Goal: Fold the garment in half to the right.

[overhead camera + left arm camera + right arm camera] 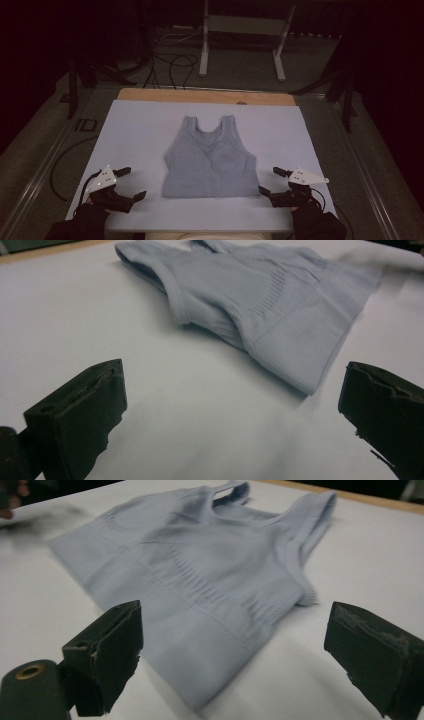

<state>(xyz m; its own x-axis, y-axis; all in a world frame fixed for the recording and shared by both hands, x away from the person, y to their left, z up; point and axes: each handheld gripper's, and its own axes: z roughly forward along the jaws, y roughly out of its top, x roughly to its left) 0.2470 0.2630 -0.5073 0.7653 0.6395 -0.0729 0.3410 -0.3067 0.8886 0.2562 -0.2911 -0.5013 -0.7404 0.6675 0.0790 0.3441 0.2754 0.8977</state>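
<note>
A pale blue sleeveless top (210,160) lies flat in the middle of the white table cover (140,130), straps pointing away from me and hem toward me. My left gripper (133,183) rests open just left of the hem's left corner, apart from the cloth. On the other side, my right gripper (270,181) is open too, its near jaw almost at the hem's right corner. From the left gripper view (232,405), the top (260,300) lies ahead with bare cover between the jaws. The right gripper view (240,650) has the top's (200,575) hem corner reaching between its jaws.
A wooden board edge (200,96) shows beyond the far side of the cover. On the dark floor behind are cables (175,65) and a white metal stand (205,45). Metal rails (45,170) run along both table sides.
</note>
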